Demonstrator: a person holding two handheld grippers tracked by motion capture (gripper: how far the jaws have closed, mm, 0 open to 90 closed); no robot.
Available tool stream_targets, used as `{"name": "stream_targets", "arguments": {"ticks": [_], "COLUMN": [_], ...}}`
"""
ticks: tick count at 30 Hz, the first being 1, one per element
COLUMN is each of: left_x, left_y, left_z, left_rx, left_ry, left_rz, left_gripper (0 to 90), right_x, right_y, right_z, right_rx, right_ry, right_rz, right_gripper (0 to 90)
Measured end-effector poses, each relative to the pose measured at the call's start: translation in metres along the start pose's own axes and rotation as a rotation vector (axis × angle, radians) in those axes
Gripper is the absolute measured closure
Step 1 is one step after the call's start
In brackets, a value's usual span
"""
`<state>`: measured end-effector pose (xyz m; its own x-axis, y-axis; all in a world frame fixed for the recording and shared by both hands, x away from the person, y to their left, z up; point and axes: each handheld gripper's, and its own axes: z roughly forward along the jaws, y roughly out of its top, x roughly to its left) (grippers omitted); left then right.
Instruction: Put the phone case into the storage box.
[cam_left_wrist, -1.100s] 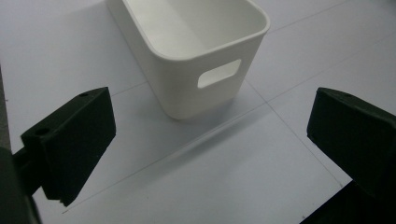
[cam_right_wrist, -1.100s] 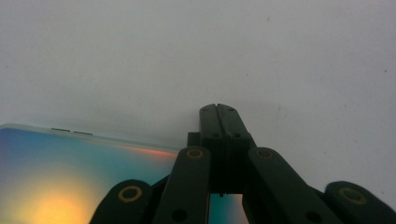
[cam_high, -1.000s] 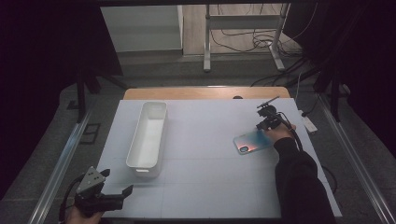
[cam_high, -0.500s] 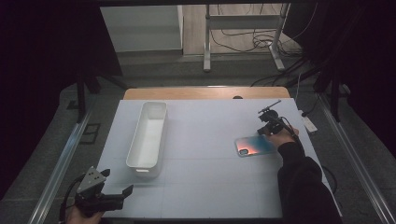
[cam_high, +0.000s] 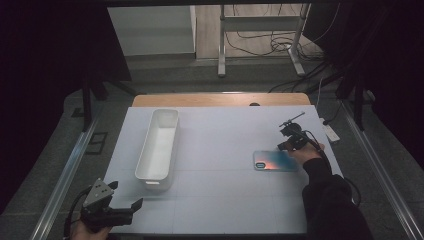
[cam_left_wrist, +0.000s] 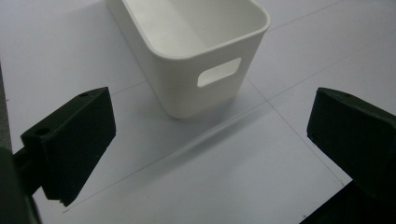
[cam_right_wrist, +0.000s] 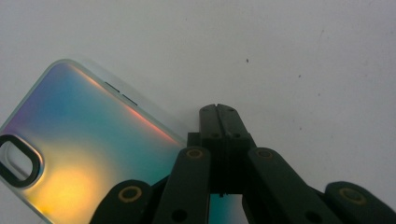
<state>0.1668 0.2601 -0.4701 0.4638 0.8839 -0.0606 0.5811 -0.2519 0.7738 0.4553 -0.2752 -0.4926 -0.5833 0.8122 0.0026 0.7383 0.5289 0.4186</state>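
The right gripper (cam_right_wrist: 217, 108) has its jaws pressed together at the corner of the phone case (cam_right_wrist: 84, 154), and whether they pinch its edge cannot be told. The case (cam_high: 274, 161) lies flat on the table (cam_high: 220, 150), right of centre. The left gripper (cam_left_wrist: 210, 140) is spread wide, holding nothing, facing the bin (cam_left_wrist: 196, 51) near it.
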Motion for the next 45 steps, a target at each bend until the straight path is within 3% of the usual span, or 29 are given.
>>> {"name": "stream_targets", "arguments": {"ticks": [24, 45], "left_x": [-0.001, -0.002], "left_y": [0.001, 0.001], "left_z": [0.001, 0.002], "left_rx": [0.009, 0.012], "left_ry": [0.006, 0.009], "left_rz": [0.008, 0.014], "left_gripper": [2.0, 2.1], "right_x": [-0.001, 0.016], "right_y": [-0.045, -0.082], "right_z": [-0.022, -0.04], "right_rx": [0.022, 0.015], "right_ry": [0.015, 0.08], "right_rz": [0.013, 0.017], "right_gripper": [89.4, 89.4]}}
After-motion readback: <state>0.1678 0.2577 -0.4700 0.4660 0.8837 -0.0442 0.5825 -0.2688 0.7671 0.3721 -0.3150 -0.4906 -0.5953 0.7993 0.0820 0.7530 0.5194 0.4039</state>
